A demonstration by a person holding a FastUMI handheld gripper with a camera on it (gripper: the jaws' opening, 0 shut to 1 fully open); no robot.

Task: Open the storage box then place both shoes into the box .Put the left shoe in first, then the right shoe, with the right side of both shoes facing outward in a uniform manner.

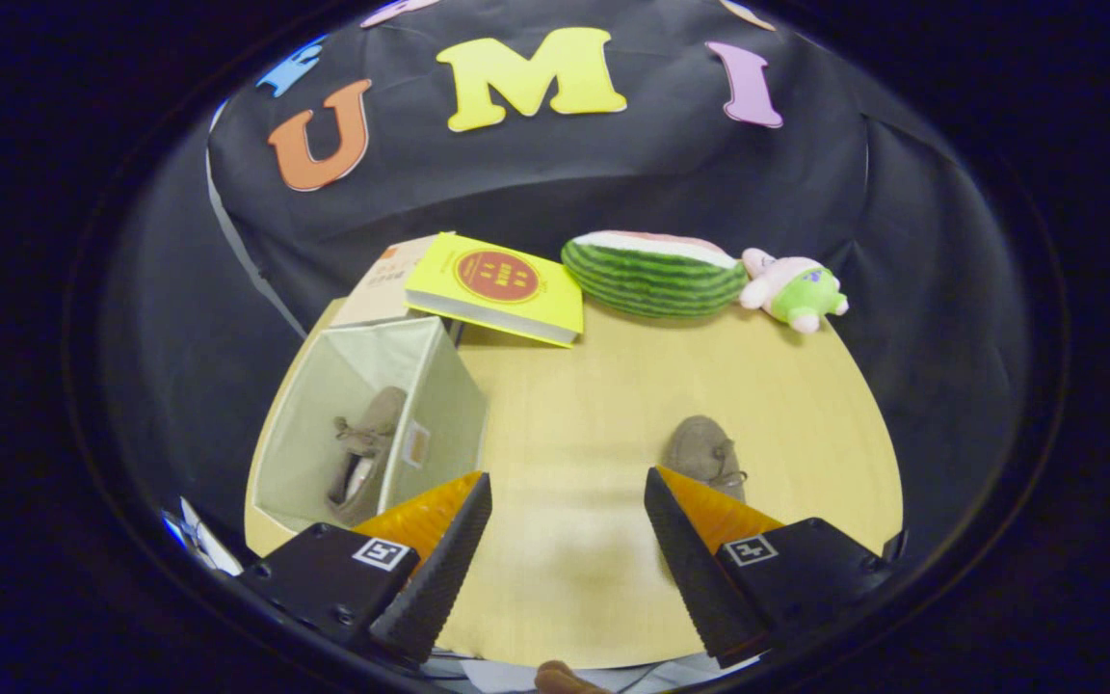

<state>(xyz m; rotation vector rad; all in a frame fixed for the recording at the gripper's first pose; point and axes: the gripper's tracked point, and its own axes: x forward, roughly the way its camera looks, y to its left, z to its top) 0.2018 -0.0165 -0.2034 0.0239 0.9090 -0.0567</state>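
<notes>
Your camera rides on the gripper (568,482), looking forward and down along its spread fingers at the table (594,386). The box (372,424) sits near, just ahead; the wall stands well beyond.

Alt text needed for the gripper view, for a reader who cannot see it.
The open claw hovers over a wooden table holding nothing, with one brown shoe already inside the open fabric storage box and the other brown shoe just beyond one finger. Farther back lie a yellow book, a watermelon toy and a plush toy.
</notes>
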